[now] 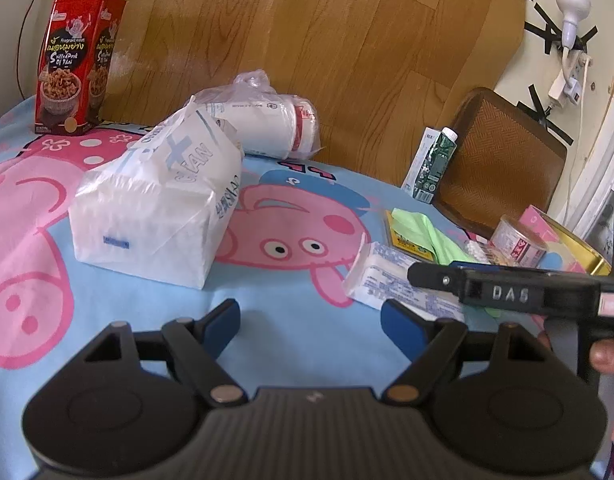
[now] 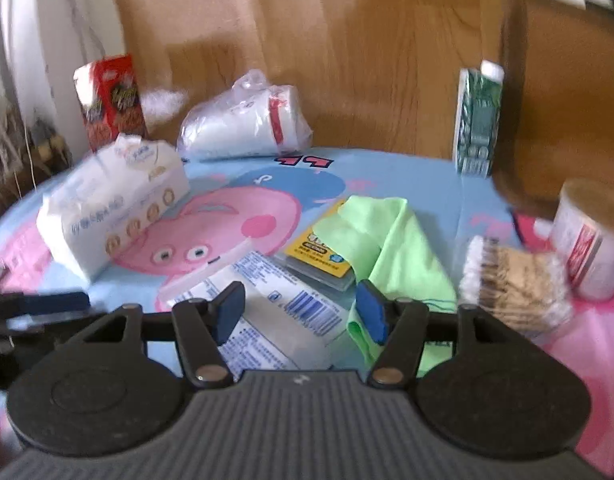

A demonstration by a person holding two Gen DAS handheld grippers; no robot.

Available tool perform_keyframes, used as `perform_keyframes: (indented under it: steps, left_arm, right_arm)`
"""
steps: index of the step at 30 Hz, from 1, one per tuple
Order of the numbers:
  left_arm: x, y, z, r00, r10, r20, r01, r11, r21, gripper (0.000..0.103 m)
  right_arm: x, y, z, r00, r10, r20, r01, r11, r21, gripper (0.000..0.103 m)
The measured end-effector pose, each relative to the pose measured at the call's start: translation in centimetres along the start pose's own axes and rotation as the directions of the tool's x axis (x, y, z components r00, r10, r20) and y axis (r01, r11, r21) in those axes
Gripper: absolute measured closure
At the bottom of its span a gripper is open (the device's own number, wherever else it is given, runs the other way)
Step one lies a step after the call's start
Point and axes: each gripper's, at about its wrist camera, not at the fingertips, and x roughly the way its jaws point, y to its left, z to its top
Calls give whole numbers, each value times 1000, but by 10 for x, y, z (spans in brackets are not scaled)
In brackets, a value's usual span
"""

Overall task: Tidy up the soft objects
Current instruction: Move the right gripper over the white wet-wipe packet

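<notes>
Left wrist view: crinkly plastic tissue pack [image 1: 155, 208] on printed cloth [image 1: 287, 340]; left claw [image 1: 311, 320] released, empty.

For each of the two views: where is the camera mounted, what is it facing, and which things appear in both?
Left wrist: rides on the left gripper, open over the cartoon sheet, facing the large tissue pack; the right gripper and a fingertip intrude at right.
Right wrist: rides on the right gripper, open above the flat white packet and green cloth; blurred.
Shared: tissue pack, bagged cups, red box, green carton.
</notes>
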Motion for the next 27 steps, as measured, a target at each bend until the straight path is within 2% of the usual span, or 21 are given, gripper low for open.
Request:
perform_keyframes:
  steps: [2, 5, 9, 10, 13, 17, 20, 24, 26, 27]
  left_arm:
    - [0, 1, 0, 1000, -2, 0, 2, 1000, -3, 23]
    - [0, 2, 0, 1000, -9, -1, 9, 1000, -11, 22]
    - [-1, 5, 1, 1000, -23, 0, 23, 999, -30, 22]
    - [-1, 6, 1, 1000, -24, 1, 24, 999, -32, 22]
    - [-2, 7, 1, 1000, -26, 4, 26, 999, -38, 22]
    - [-3, 9, 1, 1000, -28, 8, 29, 998, -52, 22]
    - [-3, 8, 1, 1000, -22, 6, 22, 999, -43, 22]
    - [-2, 5, 1, 1000, -14, 4, 14, 999, -28, 21]
    - [-2, 5, 1, 1000, -16, 3, 16, 999, -29, 21]
    - [-2, 6, 1, 1000, -16, 3, 17, 999, -30, 20]
  right_arm:
    - [-6, 4, -4, 1000, 14, -8, -14, 1000, -10, 44]
    - [-25, 12, -18, 997, 76, -21, -76, 997, -25, 44]
    - [-53, 27, -38, 990, 142, -7, -142, 984, -106, 43]
    - [-58, 31, -41, 990, 142, 1, -141, 981, -133, 39]
    - [-66, 49, -49, 994, 106, 35, -94, 965, -243, 17]
    - [-60, 71, -55, 994, 105, 41, -83, 928, -363, 16]
    - [-44, 76, -52, 996, 80, 34, -60, 915, -400, 16]
    - [-30, 73, -44, 996, 83, 9, -73, 917, -393, 20]
    - [-33, 75, -45, 996, 87, 7, -77, 909, -410, 37]
    - [-35, 77, -45, 996, 86, 6, -75, 903, -424, 41]
